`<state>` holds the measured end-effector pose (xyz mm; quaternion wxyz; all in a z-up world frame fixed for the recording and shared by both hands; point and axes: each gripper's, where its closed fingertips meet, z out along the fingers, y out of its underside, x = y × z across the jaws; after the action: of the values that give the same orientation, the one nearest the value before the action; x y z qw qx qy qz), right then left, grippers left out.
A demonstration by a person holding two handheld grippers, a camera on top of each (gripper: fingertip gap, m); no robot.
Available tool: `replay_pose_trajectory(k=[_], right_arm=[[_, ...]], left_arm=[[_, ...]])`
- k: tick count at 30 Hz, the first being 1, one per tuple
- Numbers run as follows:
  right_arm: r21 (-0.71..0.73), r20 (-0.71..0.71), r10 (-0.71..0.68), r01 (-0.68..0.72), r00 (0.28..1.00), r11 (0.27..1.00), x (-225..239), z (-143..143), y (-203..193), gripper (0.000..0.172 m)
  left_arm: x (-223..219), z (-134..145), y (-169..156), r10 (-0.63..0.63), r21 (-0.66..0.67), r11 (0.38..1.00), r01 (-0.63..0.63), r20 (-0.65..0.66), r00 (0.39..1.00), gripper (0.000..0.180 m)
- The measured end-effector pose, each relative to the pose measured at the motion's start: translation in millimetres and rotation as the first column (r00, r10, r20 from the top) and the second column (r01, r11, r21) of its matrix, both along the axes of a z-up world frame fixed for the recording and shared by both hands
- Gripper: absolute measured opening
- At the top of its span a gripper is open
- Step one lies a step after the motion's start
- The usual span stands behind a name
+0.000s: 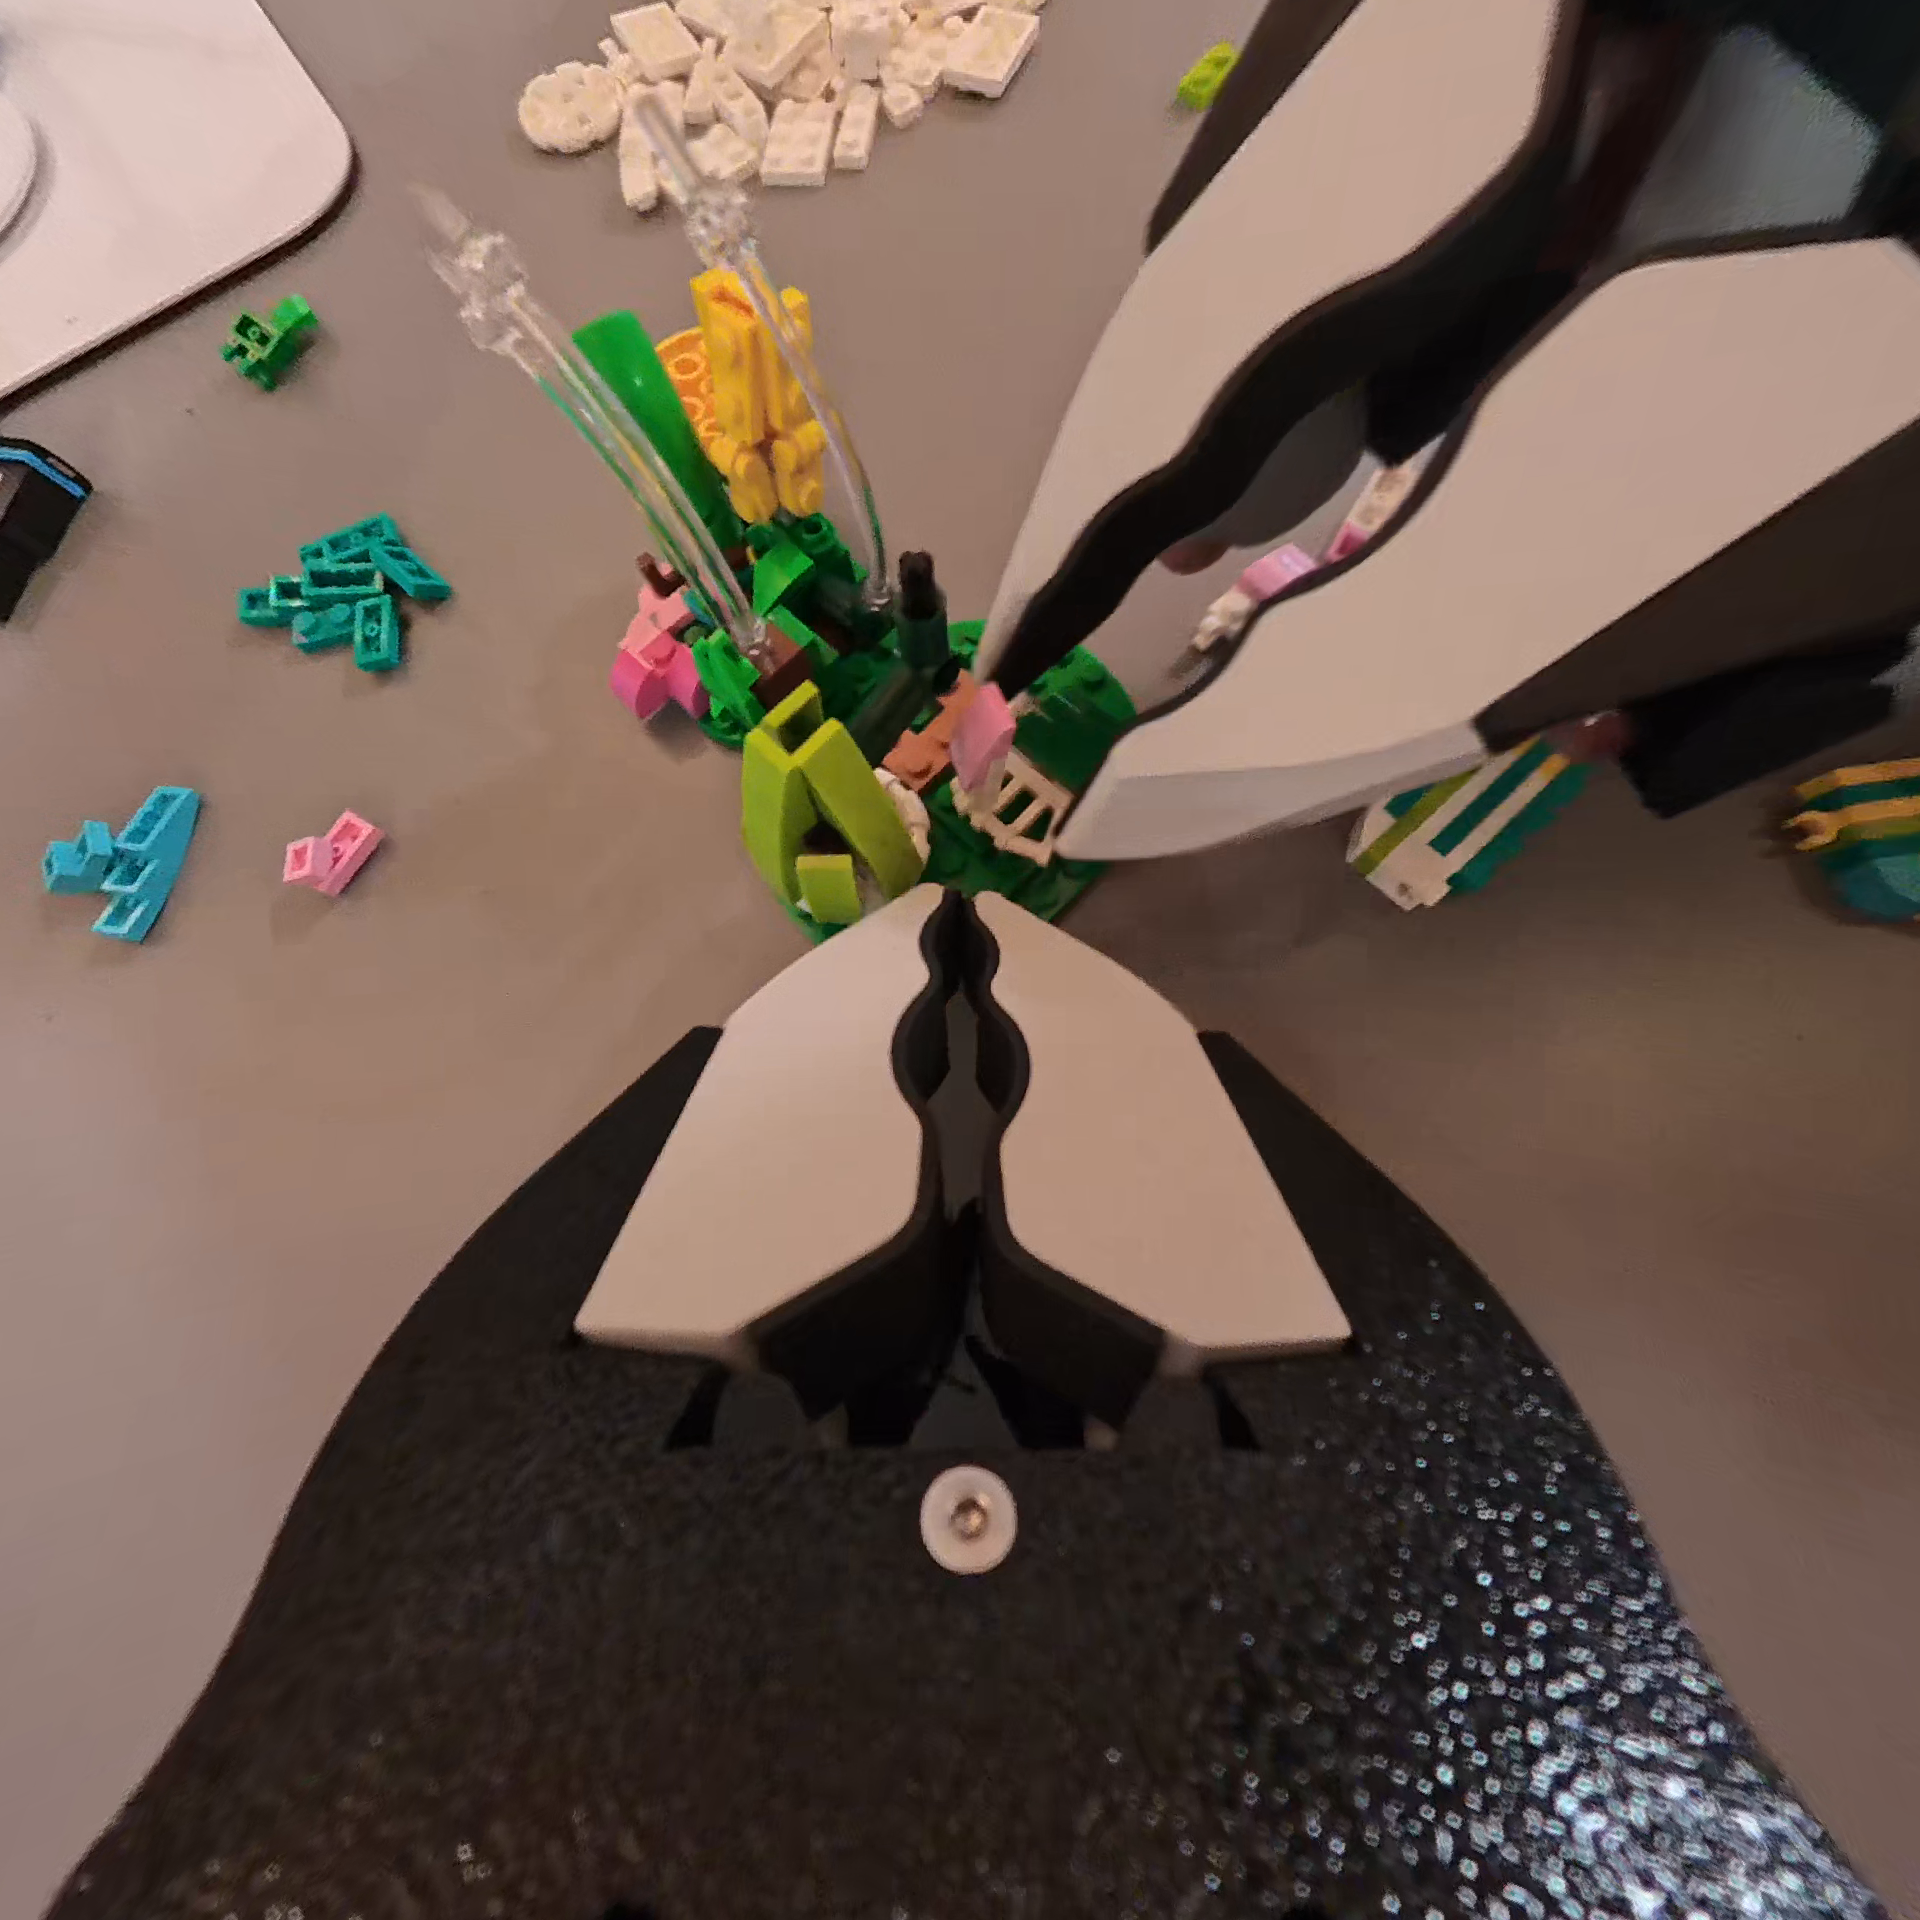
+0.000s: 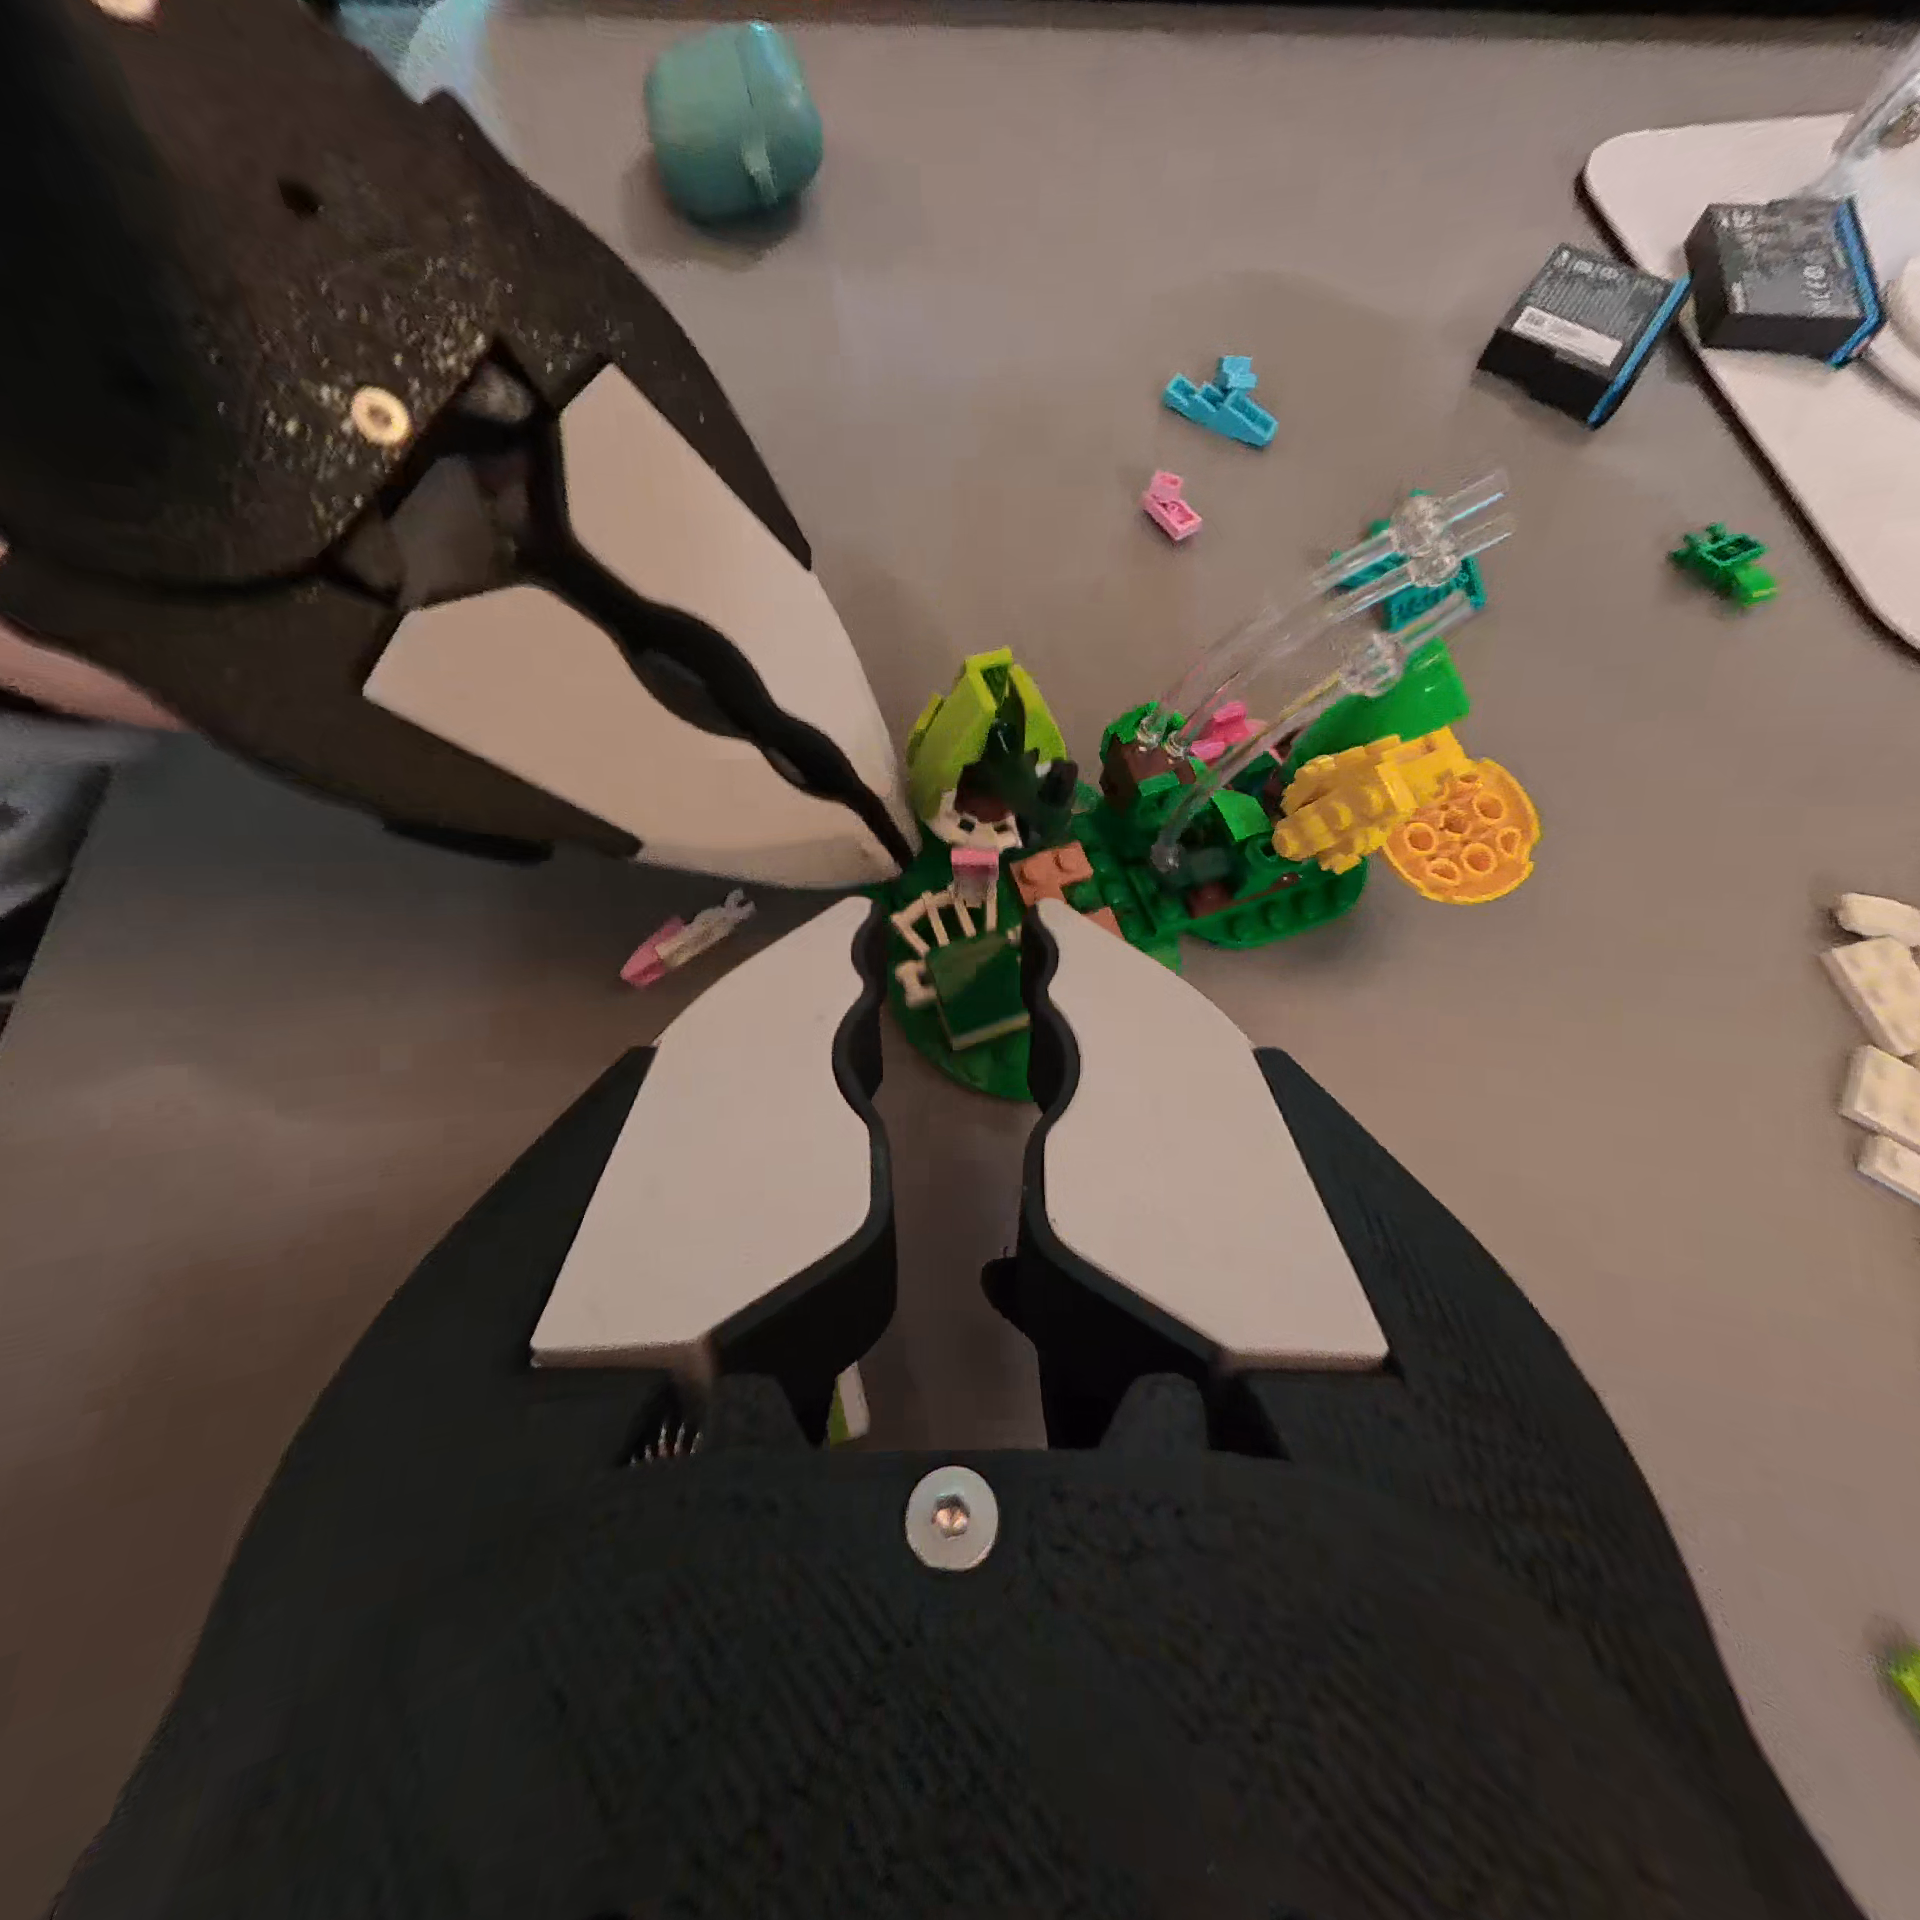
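Right gripper [image 2: 951,925] jaws sit narrowly parted around the white fence [image 2: 935,935] on the green brick model [image 1: 997,821], nothing gripped. Left gripper [image 1: 958,902] jaws are closed empty, tips at the model's near edge

Grey tabletop [image 1: 520,1143]. Between the open white-and-black fingers [image 2: 748,1091] of the right gripper [image 2: 951,940] is showing a green brick model [image 2: 1247,914] with a cream fence [image 2: 935,925], a pink piece [image 2: 977,860], lime petals [image 2: 971,707] and a yellow flower [image 2: 1351,800]. Beside it, white bricks [image 1: 790,83] and teal bricks [image 1: 343,592] are lying.
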<state>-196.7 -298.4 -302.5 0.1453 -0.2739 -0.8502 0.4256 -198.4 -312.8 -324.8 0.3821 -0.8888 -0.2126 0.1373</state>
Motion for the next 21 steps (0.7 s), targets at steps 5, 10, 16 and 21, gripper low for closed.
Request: replay_pose_trajectory(k=[5,10,16,21], right_arm=[[-0.002,-0.014,-0.035,0.035,0.999,0.999,-11.9,0.1,-2.7,0.014],[0.003,-0.031,-0.019,0.019,0.999,1.000,-11.8,-0.6,-2.9,0.006],[0.015,-0.037,-0.036,0.036,0.999,0.999,-11.8,-0.7,-1.1,0.006],[-0.033,0.037,-0.043,0.045,0.998,0.998,-10.8,-3.1,-2.1,0.013]], left_arm=[[-0.8,0.0,1.7,-0.001,0.006,1.000,0.001,-0.011,1.000,0.000],[-1.8,-0.1,2.0,-0.002,0.006,1.000,0.002,-0.028,1.000,0.000],[-6.7,-3.1,-4.4,0.025,-0.009,1.000,-0.026,-0.035,0.999,0.000],[-7.4,-3.0,-1.9,0.017,-0.011,1.000,-0.018,-0.057,0.998,0.000]])
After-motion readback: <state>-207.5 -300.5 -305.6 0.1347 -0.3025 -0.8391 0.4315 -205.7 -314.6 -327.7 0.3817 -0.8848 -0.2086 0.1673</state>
